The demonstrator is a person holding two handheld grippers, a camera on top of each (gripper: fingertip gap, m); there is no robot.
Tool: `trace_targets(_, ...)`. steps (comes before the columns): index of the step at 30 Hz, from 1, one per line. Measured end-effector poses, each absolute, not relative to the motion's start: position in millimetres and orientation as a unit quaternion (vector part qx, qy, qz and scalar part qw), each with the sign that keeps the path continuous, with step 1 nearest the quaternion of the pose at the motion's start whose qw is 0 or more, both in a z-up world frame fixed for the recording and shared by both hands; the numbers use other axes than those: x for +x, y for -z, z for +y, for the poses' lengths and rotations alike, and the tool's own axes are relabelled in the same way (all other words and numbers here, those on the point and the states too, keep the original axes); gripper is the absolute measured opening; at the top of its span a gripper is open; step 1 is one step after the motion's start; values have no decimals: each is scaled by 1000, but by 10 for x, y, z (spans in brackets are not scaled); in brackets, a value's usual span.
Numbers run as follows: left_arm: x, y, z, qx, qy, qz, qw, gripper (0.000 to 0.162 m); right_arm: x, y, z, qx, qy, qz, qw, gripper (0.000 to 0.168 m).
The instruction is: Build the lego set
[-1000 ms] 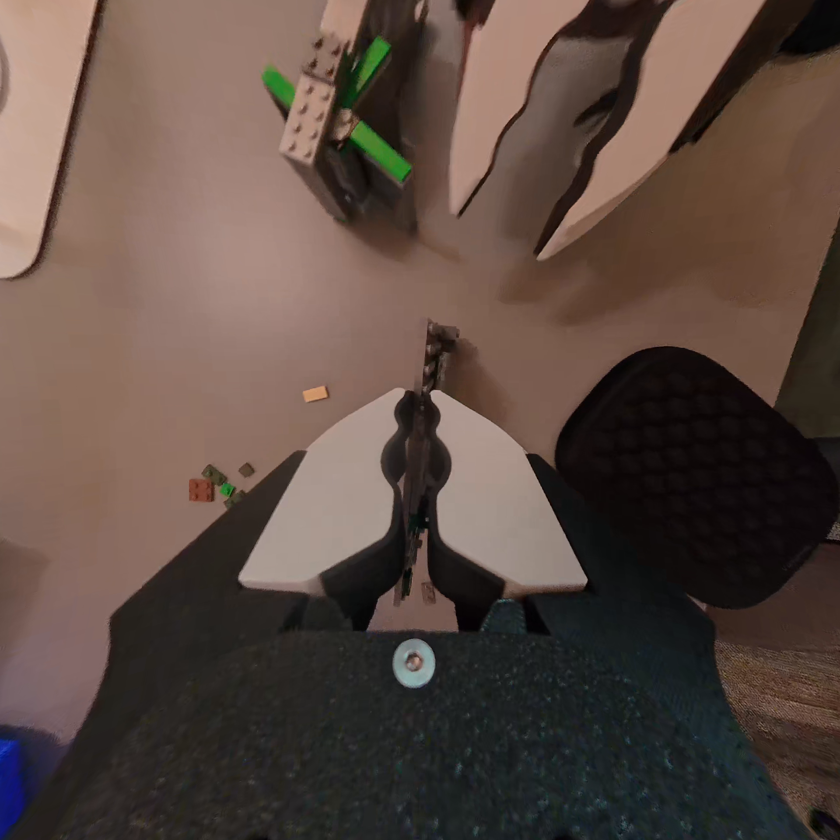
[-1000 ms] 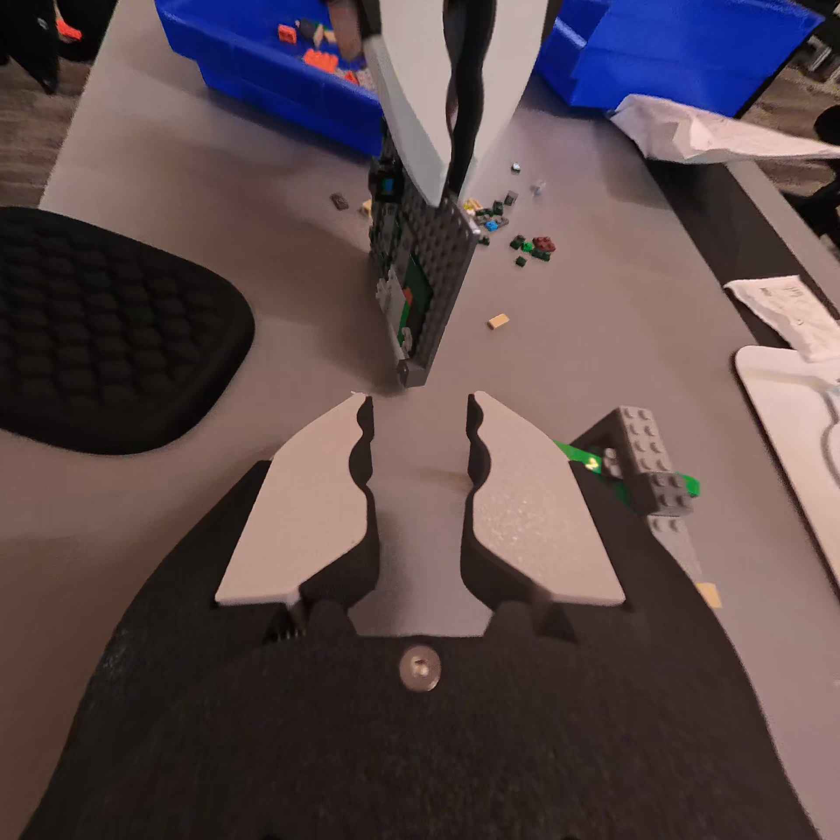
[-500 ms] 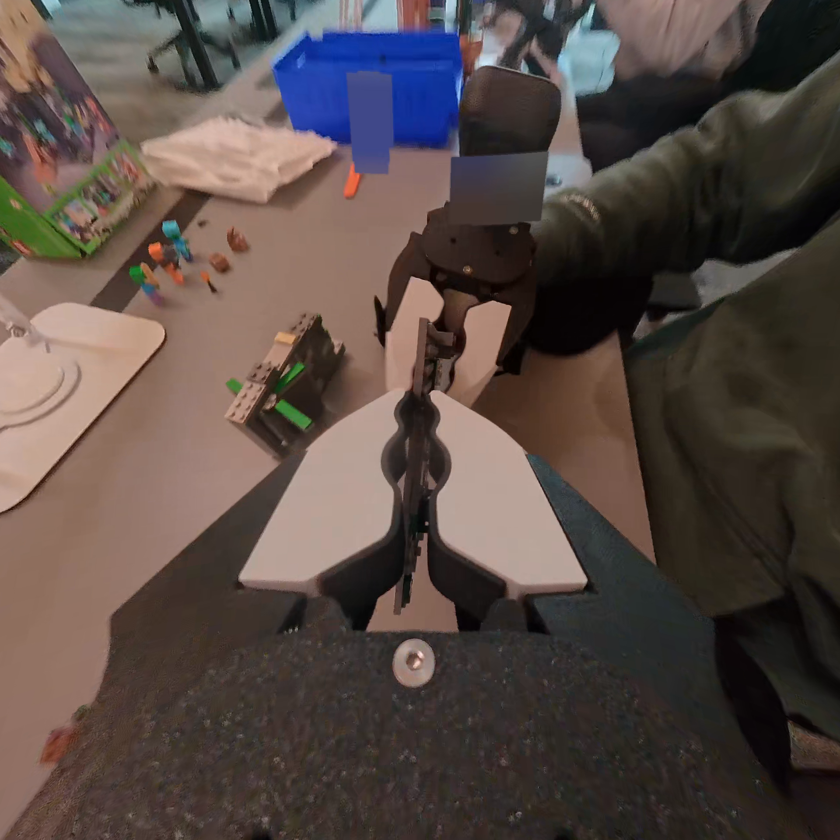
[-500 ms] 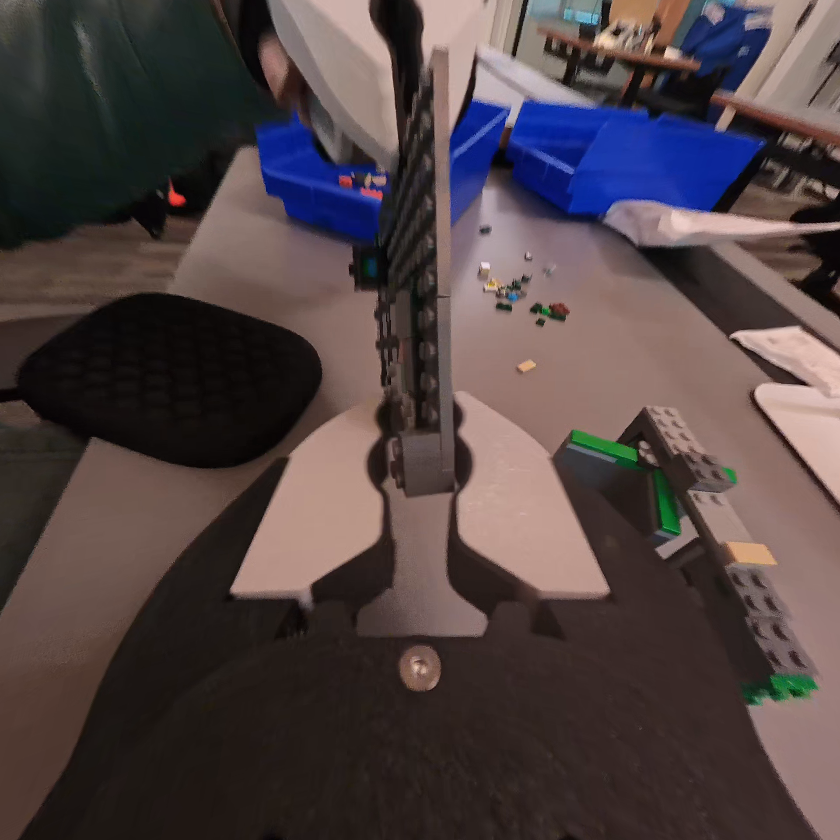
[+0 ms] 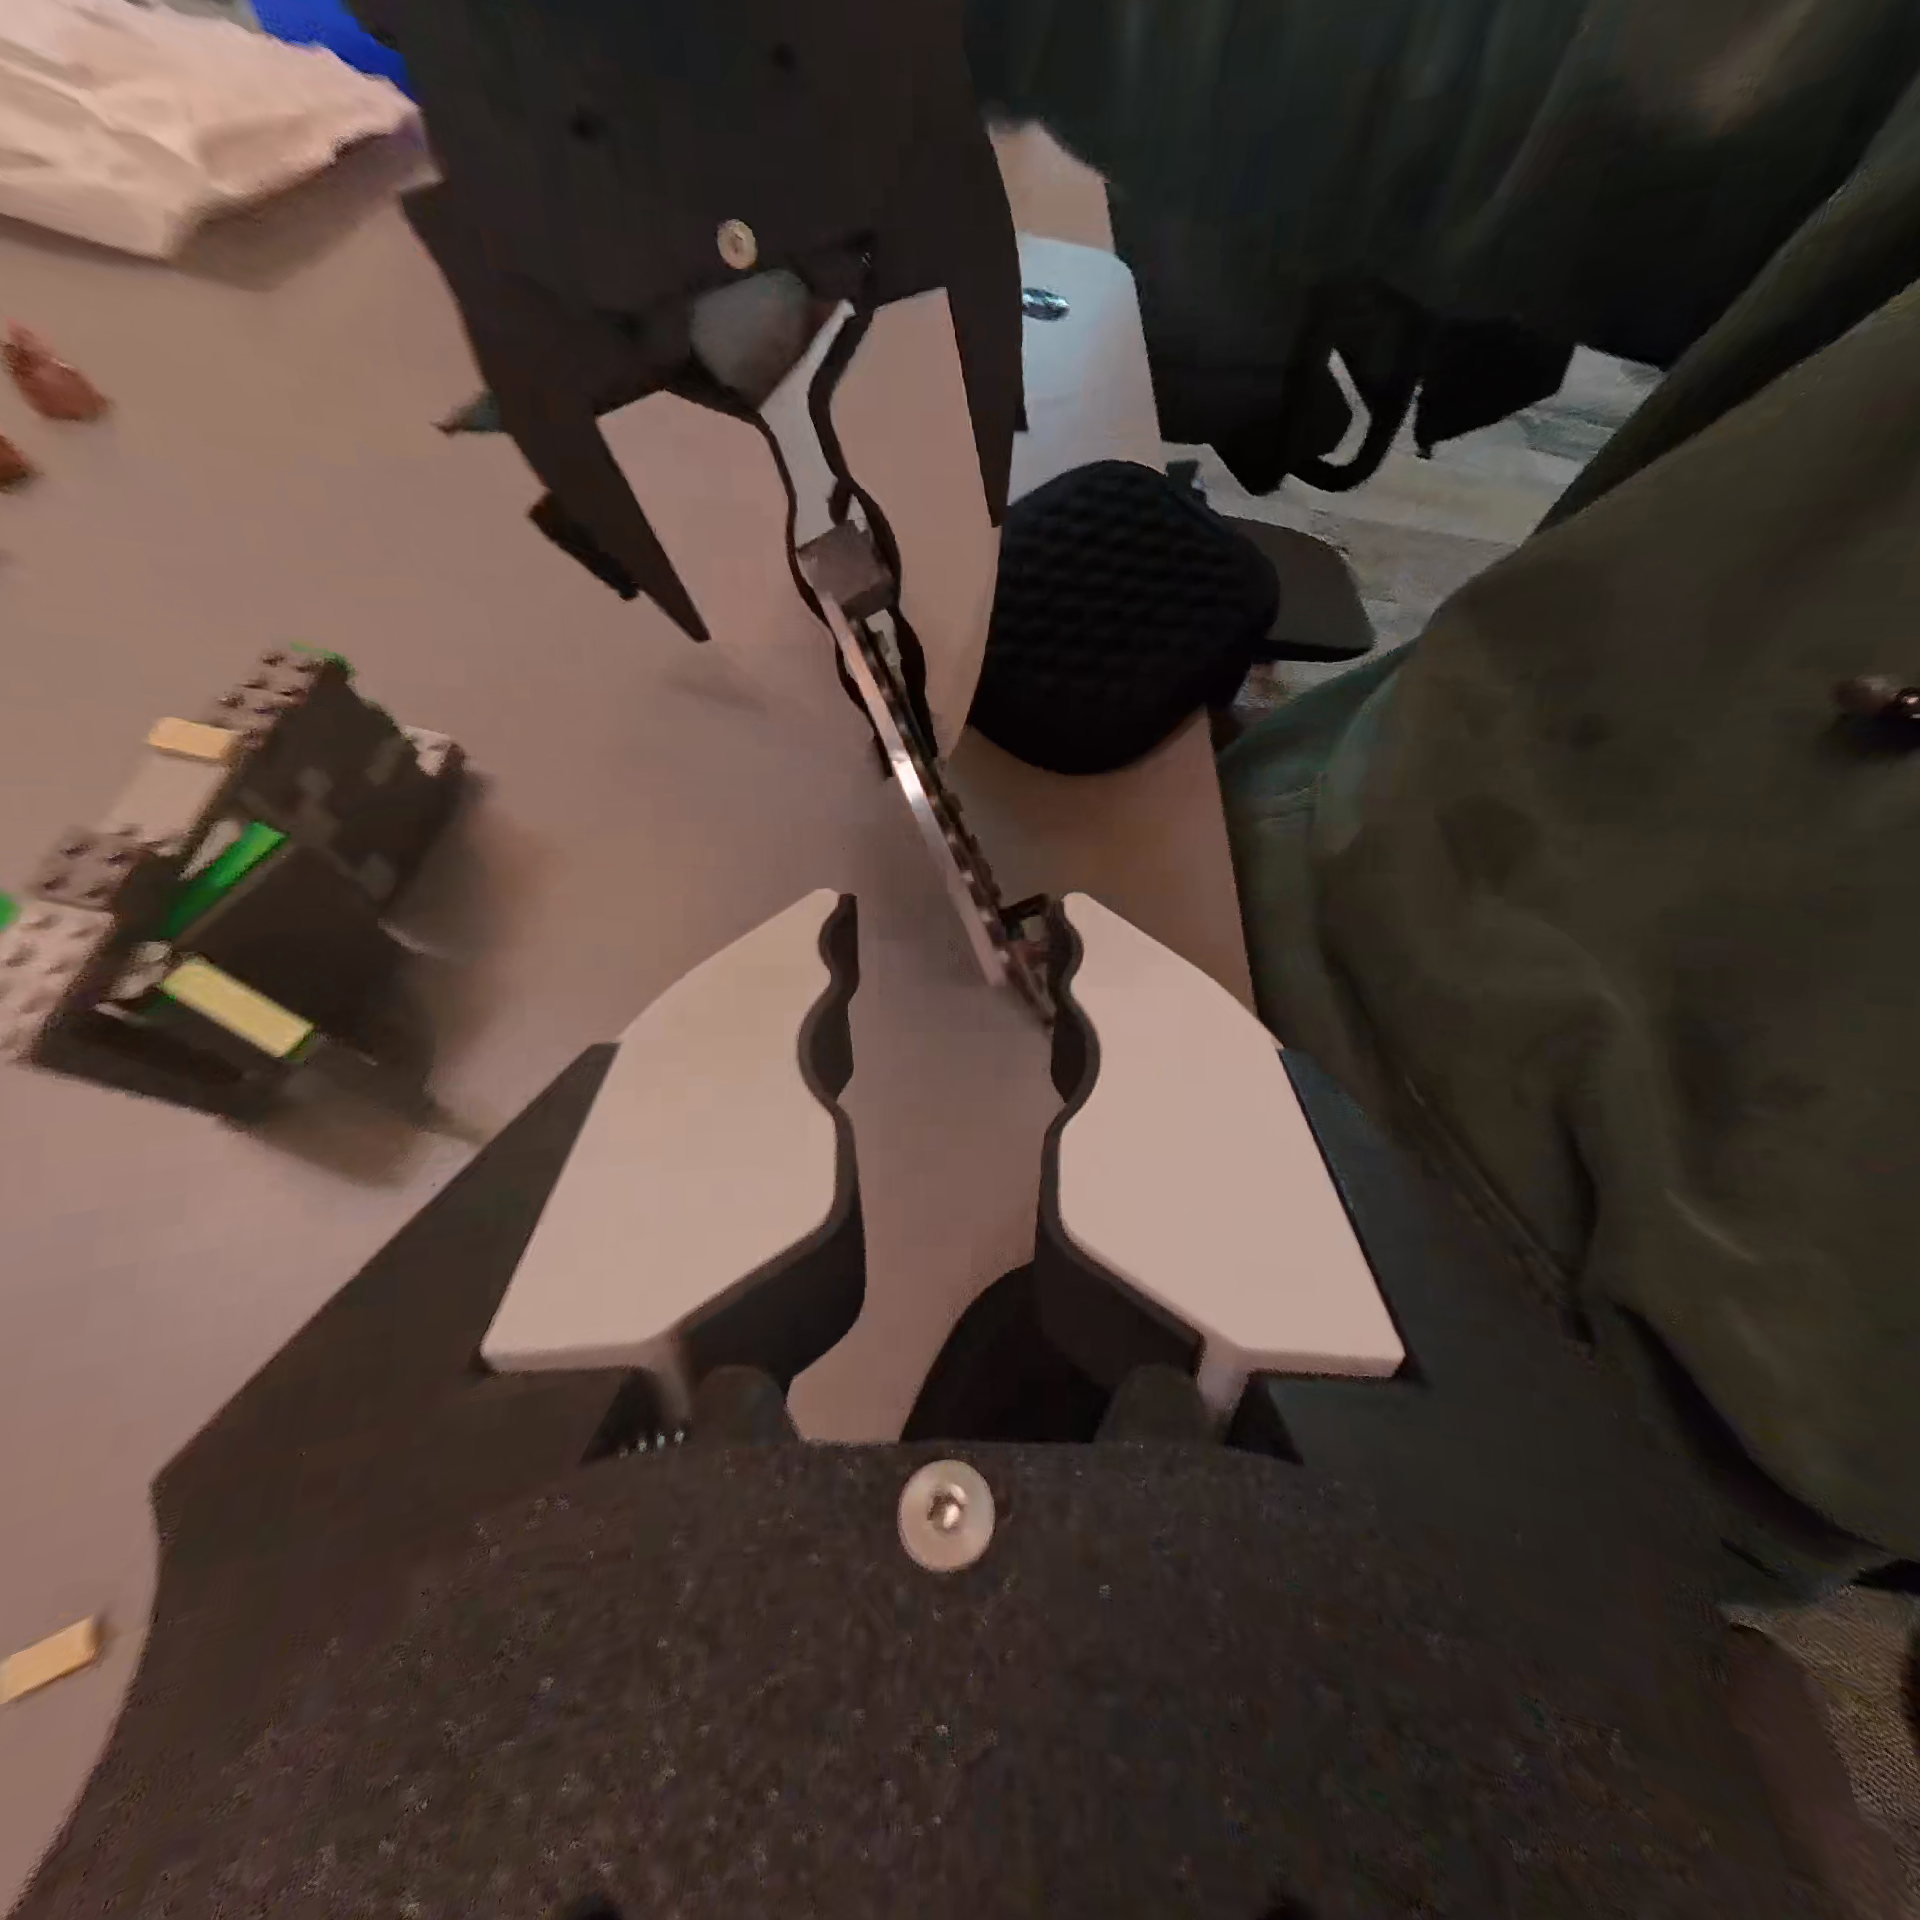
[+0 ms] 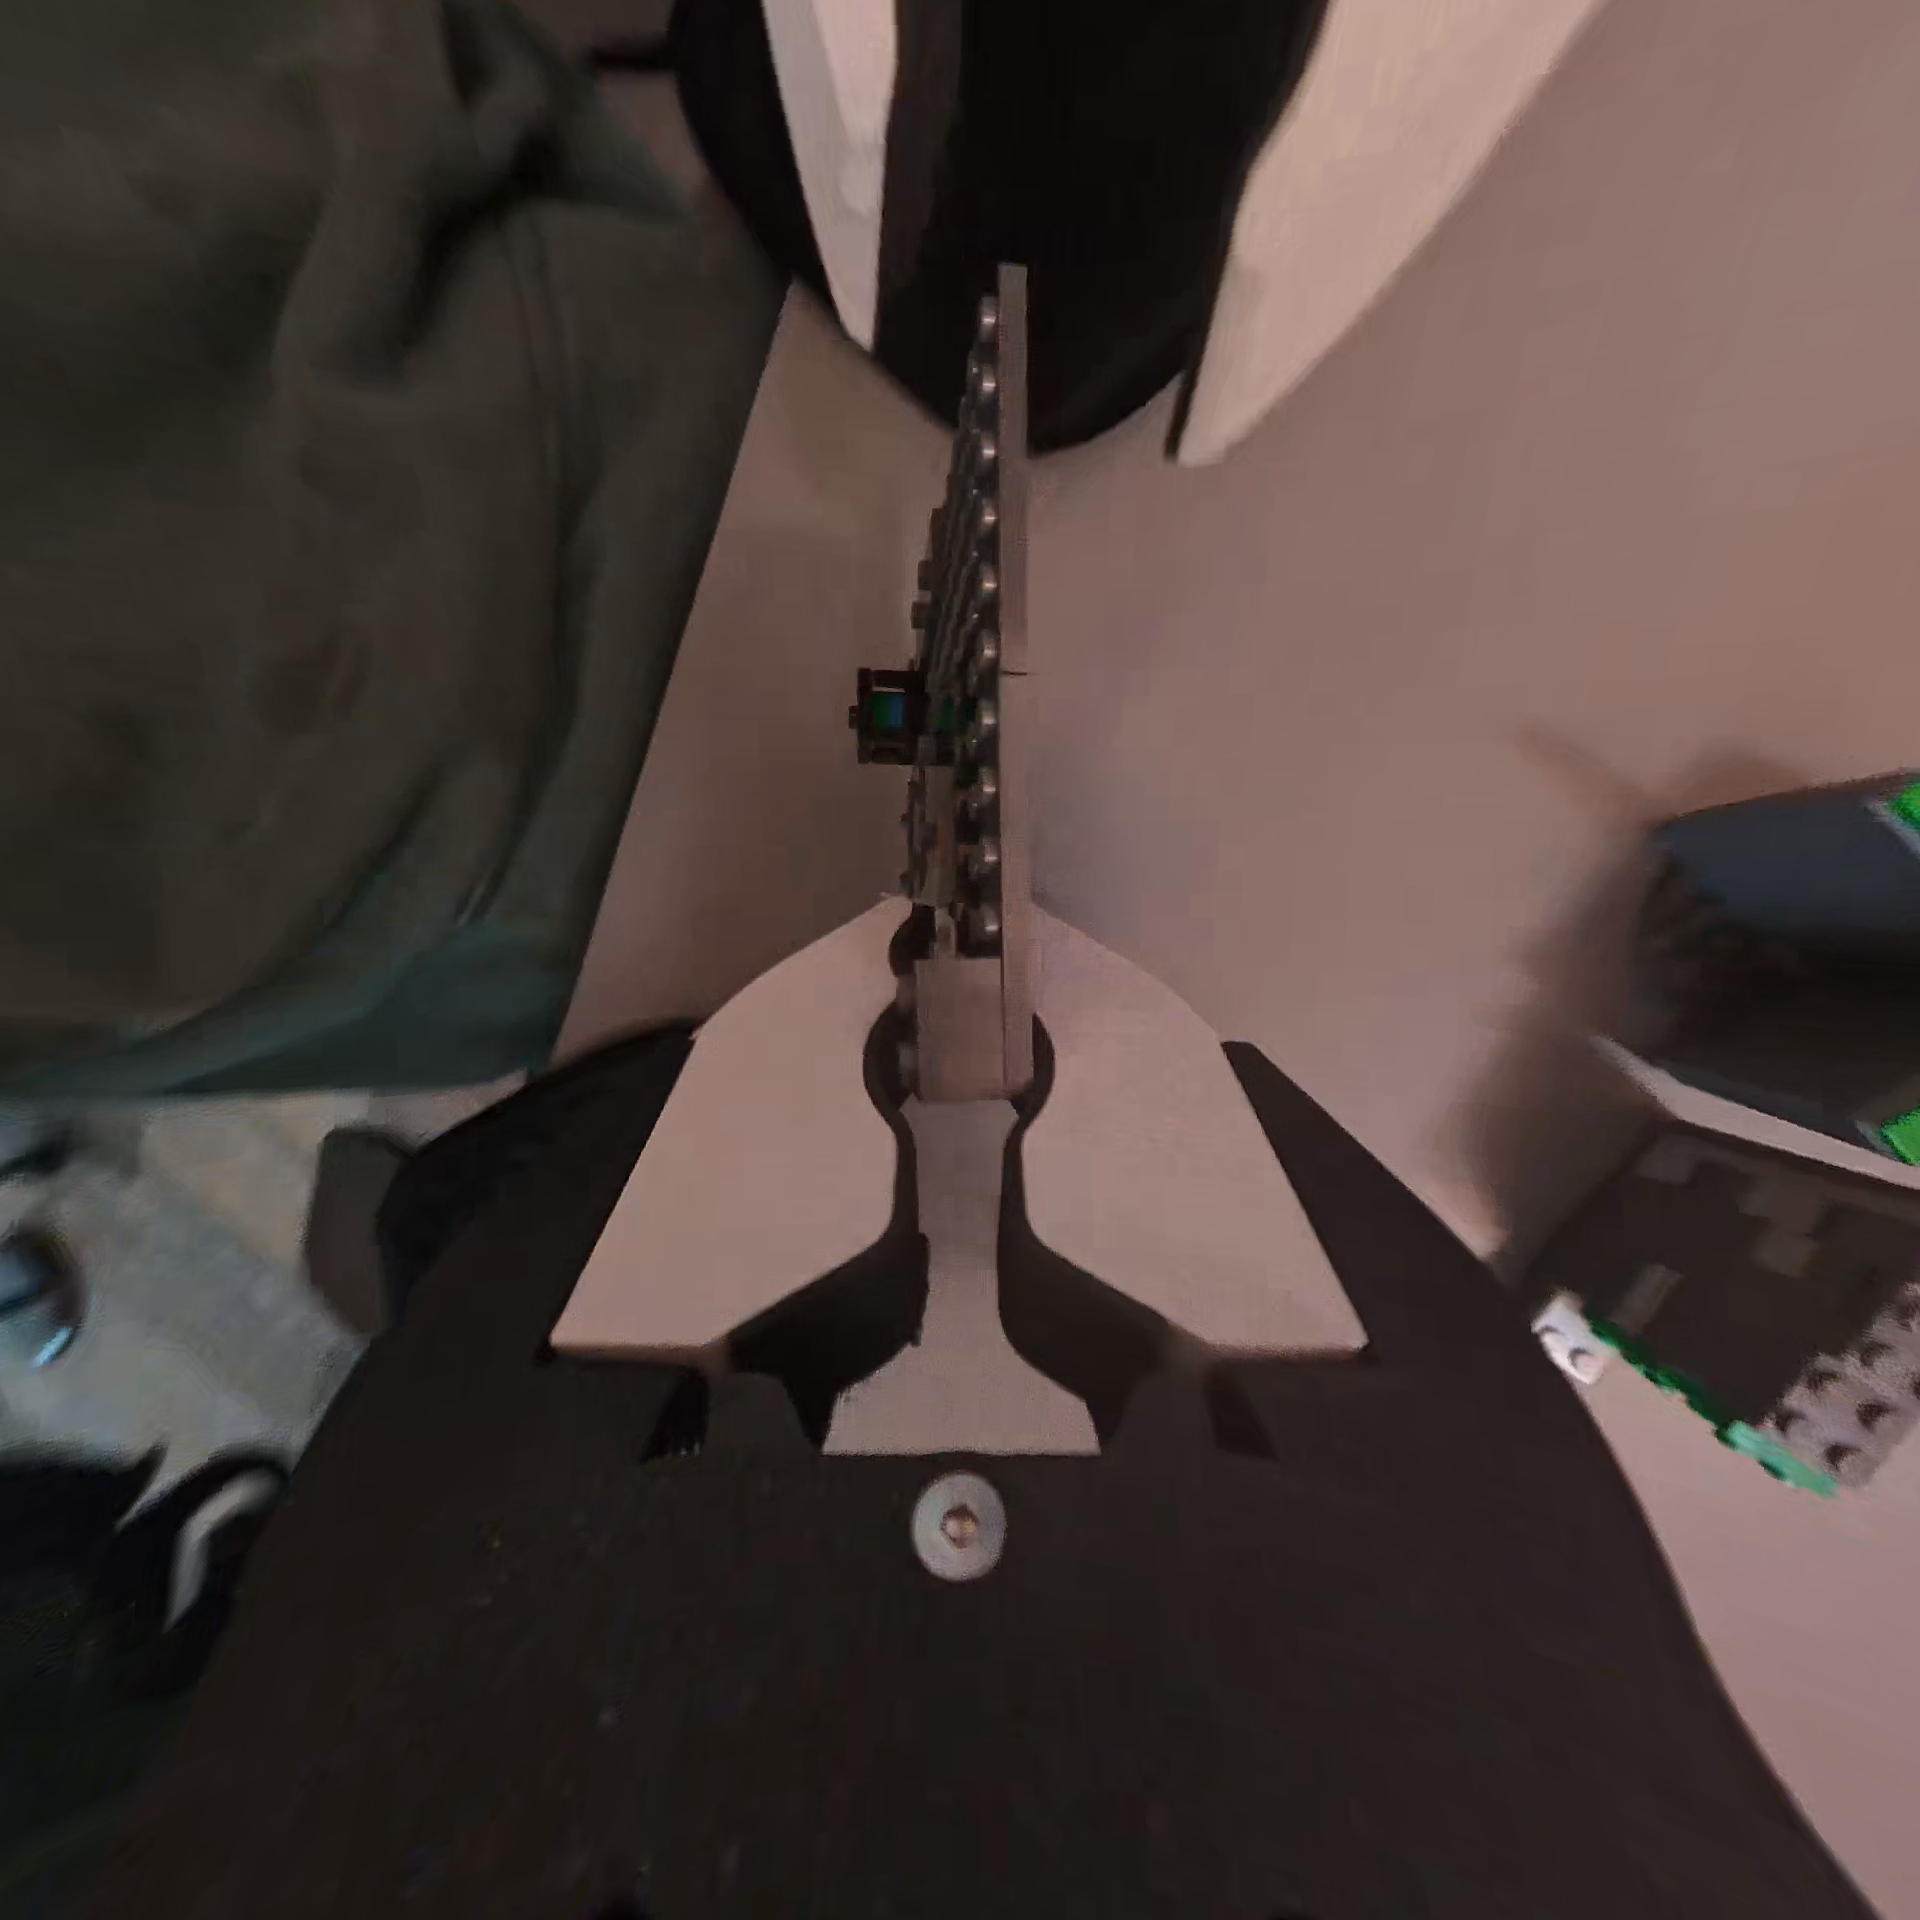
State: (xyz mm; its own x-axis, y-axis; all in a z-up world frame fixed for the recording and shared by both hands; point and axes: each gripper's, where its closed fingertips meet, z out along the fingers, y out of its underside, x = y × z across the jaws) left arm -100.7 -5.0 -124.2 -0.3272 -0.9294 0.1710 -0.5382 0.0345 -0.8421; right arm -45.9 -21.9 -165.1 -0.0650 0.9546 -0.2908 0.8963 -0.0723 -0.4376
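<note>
The right gripper [image 6: 961, 997] is clamping the grey studded lego plate [image 6: 987, 623] edge-on. The left gripper [image 5: 951, 914] is gaping apart, its right finger touching the plate's far end.

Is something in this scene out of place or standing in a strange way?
The dark block assembly lies tipped on its side on the table. The grey studded plate is held on edge by the right gripper, not flat.

Grey table in dim, warm light

A black mesh chair seat [image 5: 1117, 613] sits at one o'clock beyond the table [image 5: 343, 582] edge.
</note>
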Motion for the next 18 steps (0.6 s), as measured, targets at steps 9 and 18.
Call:
trace_targets(9, -823, 1554, -121, -575, 467, 657, 141, 9, -514, 1695, -148, -670, -228, -706, -18, 14)
trace_targets(18, -935, 1689, 178, -634, 536, 524, 192, 6, -325, 1690, 185, -723, -268, -600, 212, 41)
